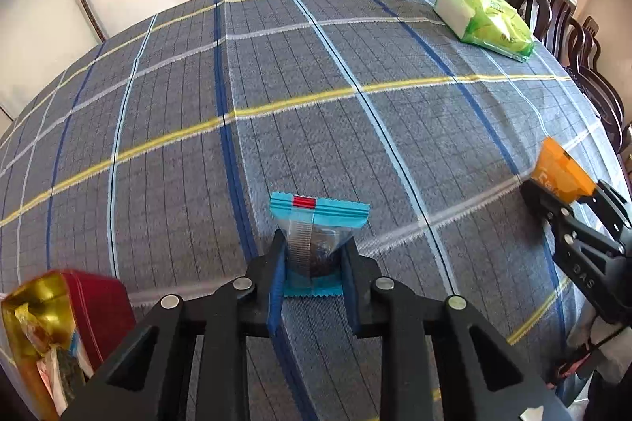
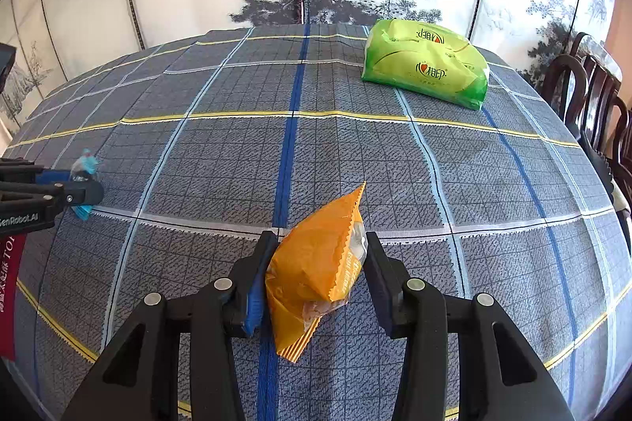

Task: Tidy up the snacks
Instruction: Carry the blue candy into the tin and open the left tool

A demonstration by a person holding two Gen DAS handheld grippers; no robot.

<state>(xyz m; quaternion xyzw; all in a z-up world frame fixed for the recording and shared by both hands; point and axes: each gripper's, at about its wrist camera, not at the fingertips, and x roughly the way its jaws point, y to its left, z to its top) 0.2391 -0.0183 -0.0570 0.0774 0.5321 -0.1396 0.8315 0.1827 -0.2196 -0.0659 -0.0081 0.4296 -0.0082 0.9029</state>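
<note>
Left gripper (image 1: 314,265) pinches a small blue-edged clear crinkle-seal snack packet (image 1: 316,235) resting on the woven plaid tablecloth (image 1: 276,85). Right gripper (image 2: 316,271) clamps a puffy orange foil snack pouch (image 2: 316,267), tilted. Glossy green tissue pack (image 2: 426,65) sits well apart.

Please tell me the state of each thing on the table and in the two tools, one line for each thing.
Left tool: shut on the blue snack packet.
Blue snack packet: pinched at its middle, on the tablecloth.
Right tool: shut on the orange snack packet.
Orange snack packet: held, tilted, corner pointing up.
Green tissue pack: lying flat, untouched.
Red box: open, wrappers inside.
Tablecloth: spread flat.
</note>
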